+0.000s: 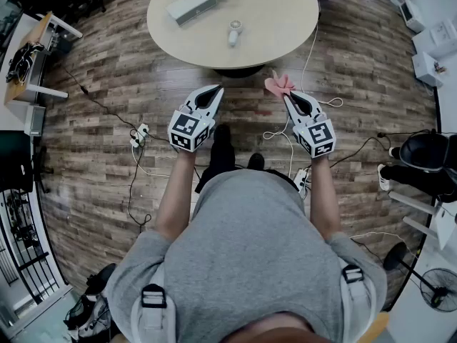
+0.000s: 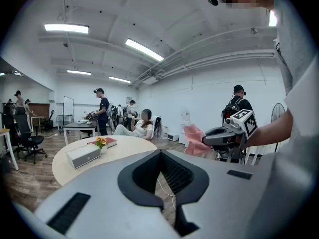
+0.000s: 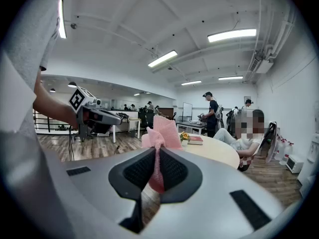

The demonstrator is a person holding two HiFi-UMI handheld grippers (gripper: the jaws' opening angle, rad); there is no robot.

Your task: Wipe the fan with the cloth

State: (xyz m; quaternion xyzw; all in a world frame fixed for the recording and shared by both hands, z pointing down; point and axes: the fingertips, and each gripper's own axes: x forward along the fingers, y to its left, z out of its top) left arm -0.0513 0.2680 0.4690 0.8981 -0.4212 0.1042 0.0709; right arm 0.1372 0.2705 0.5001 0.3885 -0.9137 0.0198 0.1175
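Cloth (image 1: 280,86): pink, crumpled, pinched between jaws of right hand-held gripper (image 1: 288,96).
Fan (image 1: 235,31): small, white, on round worktop (image 1: 285,27).
Left hand-held gripper (image 1: 216,90): closed, empty.

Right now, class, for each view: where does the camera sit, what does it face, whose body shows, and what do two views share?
Head view: on the head, looking steeply down at the round table; forearms and torso show.
Left gripper view: on the left tool, facing the table; shut jaws and an arm show.
Right gripper view: on the right tool, facing the table; jaws clamp the pink cloth.
Shared: all show the pink cloth.
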